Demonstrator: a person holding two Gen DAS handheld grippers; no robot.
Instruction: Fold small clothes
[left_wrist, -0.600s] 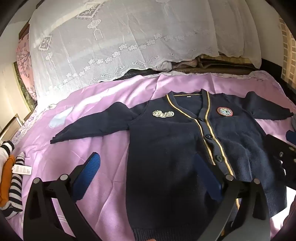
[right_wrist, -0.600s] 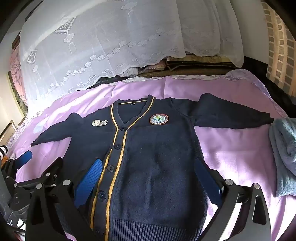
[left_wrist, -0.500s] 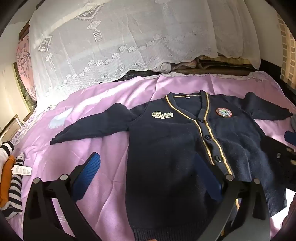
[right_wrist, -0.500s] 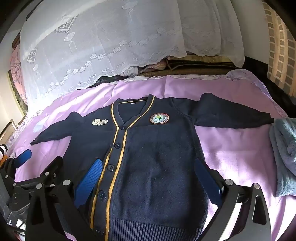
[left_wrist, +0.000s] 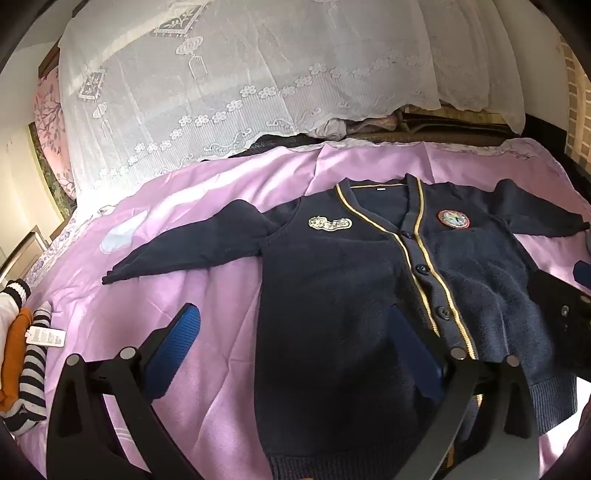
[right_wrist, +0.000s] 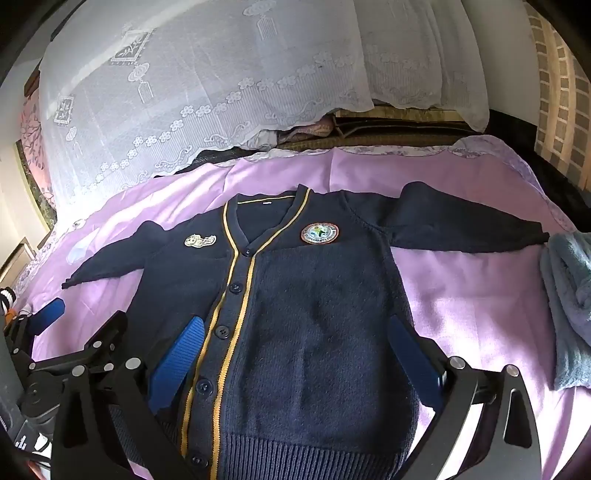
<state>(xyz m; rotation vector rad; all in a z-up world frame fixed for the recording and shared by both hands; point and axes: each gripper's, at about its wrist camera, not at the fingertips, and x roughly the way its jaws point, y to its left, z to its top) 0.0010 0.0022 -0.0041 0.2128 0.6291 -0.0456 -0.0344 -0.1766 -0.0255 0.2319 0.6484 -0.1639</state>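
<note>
Two grippers are hanging wide open over the near hem of a cardigan (right_wrist: 314, 314) that is lying flat, buttoned, sleeves spread, on a pink sheet (right_wrist: 480, 295). Left gripper (left_wrist: 295, 354) and right gripper (right_wrist: 303, 362) are gripping nothing. Striped clothes (left_wrist: 22, 369) are lying far left, a grey towel (right_wrist: 569, 306) right.

Lace curtain (left_wrist: 258, 85), purple sheet (left_wrist: 221, 295).

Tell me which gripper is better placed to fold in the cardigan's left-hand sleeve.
Left. The left gripper hangs open on that side, and the sleeve lies flat on the purple sheet ahead of it. The right gripper sits over the cardigan body, nearer the other sleeve.
</note>
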